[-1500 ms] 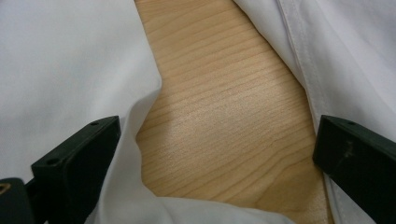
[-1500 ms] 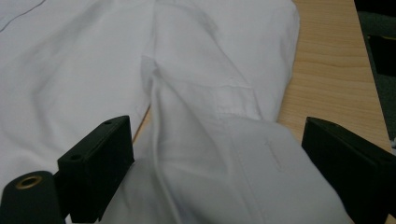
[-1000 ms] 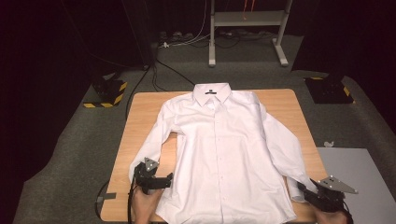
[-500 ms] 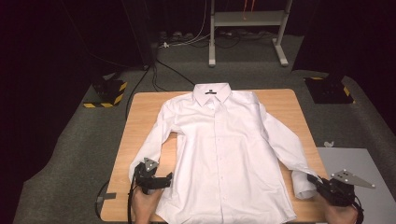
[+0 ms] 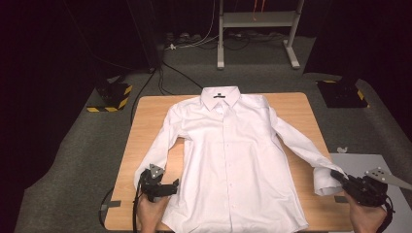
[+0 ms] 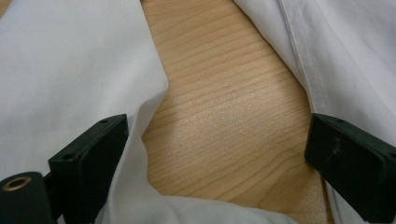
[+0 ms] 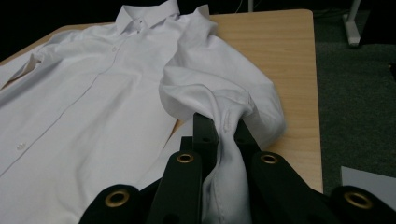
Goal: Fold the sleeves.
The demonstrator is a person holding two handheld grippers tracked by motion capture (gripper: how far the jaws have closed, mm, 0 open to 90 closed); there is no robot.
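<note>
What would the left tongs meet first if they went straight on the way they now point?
Probably the bare wooden table between the sleeve and the shirt body; the left tongs stand open and angle down, though depth is unclear.

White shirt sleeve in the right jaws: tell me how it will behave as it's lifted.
Probably floppy: the sleeve bunches and sags where the right gripper pinches its cuff. Likely light, since the thin cloth drapes in soft folds. The rest of the shirt may drag along the table, being one piece.

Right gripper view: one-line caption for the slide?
Right gripper shut on the cuff of a white dress shirt, sleeve bunched above the wooden table.
</note>
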